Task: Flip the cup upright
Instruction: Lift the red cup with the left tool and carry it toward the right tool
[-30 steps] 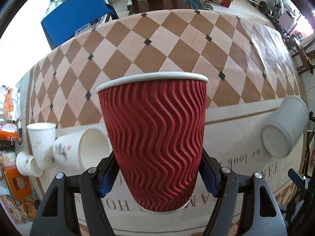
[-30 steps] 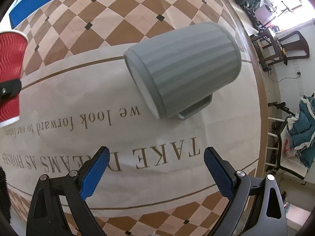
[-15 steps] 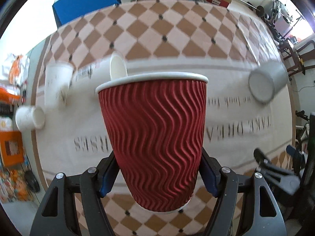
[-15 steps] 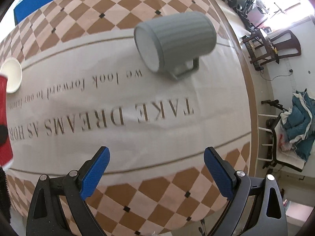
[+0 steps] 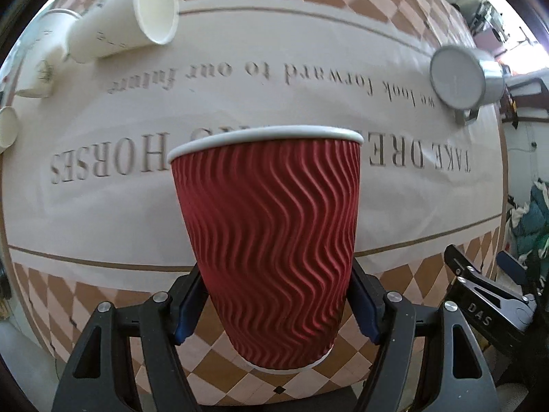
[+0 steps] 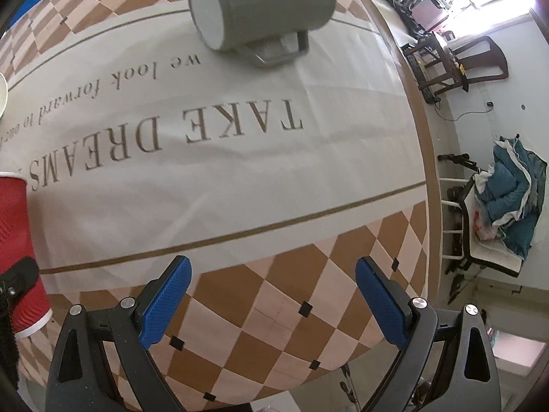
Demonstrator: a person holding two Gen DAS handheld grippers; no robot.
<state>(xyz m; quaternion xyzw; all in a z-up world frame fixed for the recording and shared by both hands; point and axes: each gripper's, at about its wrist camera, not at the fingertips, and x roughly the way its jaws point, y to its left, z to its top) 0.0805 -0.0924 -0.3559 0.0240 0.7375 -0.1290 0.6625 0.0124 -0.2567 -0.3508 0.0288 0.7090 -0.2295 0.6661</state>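
Observation:
My left gripper (image 5: pixel 274 304) is shut on a red rippled paper cup (image 5: pixel 271 240), rim up, held above the near part of the table. The cup also shows at the left edge of the right wrist view (image 6: pixel 17 247). A grey mug (image 6: pixel 260 3) lies on its side at the far right of the cloth, handle toward me; it also shows in the left wrist view (image 5: pixel 463 79). My right gripper (image 6: pixel 274 305) is open and empty above the table's near edge, well short of the mug.
Several white paper cups sit at the far left: one on its side (image 5: pixel 130 17), one upright (image 5: pixel 41 65). The cloth (image 6: pixel 240 178) bears printed words. The table edge runs along the right; chairs (image 6: pixel 456 65) and a clothes pile (image 6: pixel 507 192) stand beyond.
Both grippers have pulled back and up from the table. The left still holds the red cup upright. The grey mug now sits farther from the right gripper.

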